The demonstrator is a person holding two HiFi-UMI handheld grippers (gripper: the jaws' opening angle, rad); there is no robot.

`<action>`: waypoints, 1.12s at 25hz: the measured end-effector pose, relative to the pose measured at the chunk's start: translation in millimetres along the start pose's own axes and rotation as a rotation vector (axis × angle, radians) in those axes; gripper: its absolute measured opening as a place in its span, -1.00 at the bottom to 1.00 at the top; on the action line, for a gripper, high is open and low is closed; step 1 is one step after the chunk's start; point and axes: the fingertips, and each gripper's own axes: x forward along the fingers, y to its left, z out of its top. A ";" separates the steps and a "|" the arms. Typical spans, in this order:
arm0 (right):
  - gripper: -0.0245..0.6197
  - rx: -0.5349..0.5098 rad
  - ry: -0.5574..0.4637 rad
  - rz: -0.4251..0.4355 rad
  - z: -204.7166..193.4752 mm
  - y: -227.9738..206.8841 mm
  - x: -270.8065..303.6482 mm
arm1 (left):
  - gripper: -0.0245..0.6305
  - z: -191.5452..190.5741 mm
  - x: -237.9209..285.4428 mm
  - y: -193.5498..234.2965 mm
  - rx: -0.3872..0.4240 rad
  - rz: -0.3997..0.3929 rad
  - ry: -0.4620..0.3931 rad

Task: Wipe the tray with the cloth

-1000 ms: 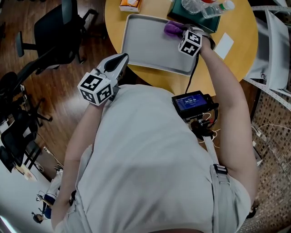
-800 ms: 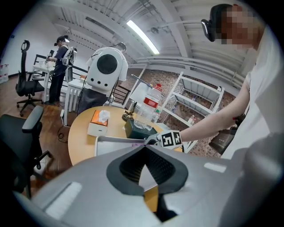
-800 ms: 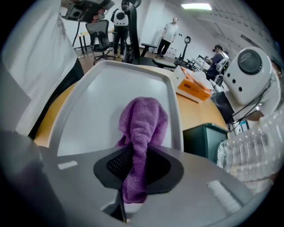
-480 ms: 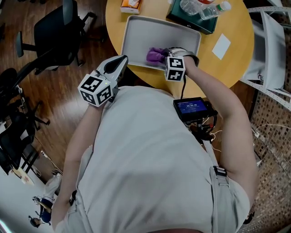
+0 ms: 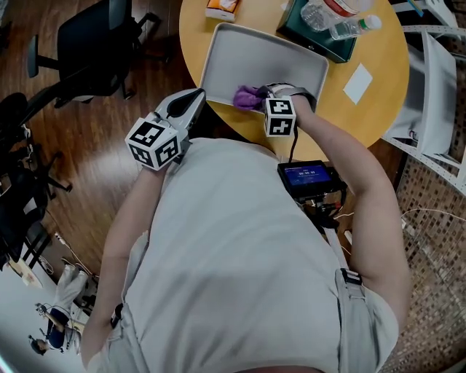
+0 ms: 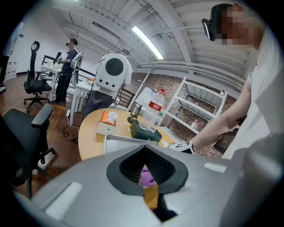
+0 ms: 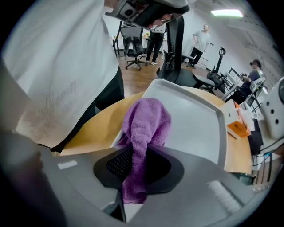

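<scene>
A small device (image 5: pixel 306 175) with a lit blue screen hangs at the person's chest. Just ahead of it, the right gripper (image 7: pixel 133 170) points steeply down over the near edge of the tray (image 5: pixel 280 62), its jaws pinching a purple cloth (image 7: pixel 148 119). The cloth runs up between the pads and bunches out past the tips. The bunch rests on the tray just inside the near rim, towards the middle of that rim in the head view. The left gripper (image 5: pixel 195 95) is held short of the table (image 5: pixel 371 120), aimed at the tray's near left corner and apart from it. Its jaws look pressed together with nothing in them, though a thin slit may remain at the tips. The grey tray lies on the round yellow table, close to the near edge. To its right on the tabletop lies a white card (image 5: pixel 358 83). Beyond the tray's far right corner are a green box (image 5: pixel 317 36) and a clear bottle (image 5: pixel 351 28), and further left along the far rim an orange tissue box (image 5: pixel 222 7). Off the table to the left, on the wooden floor (image 5: pixel 95 167), stands a black chair (image 5: pixel 87 36)
</scene>
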 end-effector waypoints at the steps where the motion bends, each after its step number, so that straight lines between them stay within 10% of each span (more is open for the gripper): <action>1: -0.70 0.004 -0.004 -0.003 -0.7 -6.0 0.7 | -0.93 -0.5 -0.5 2.3 -0.004 0.003 -0.001; 18: -0.70 0.147 0.039 -0.189 -36.2 -181.0 -7.6 | -0.93 2.7 -2.1 28.7 -0.050 0.061 0.009; 28: -0.70 0.246 0.125 -0.210 -20.9 -182.7 -11.7 | -0.93 2.0 -15.5 27.3 -0.042 0.046 0.001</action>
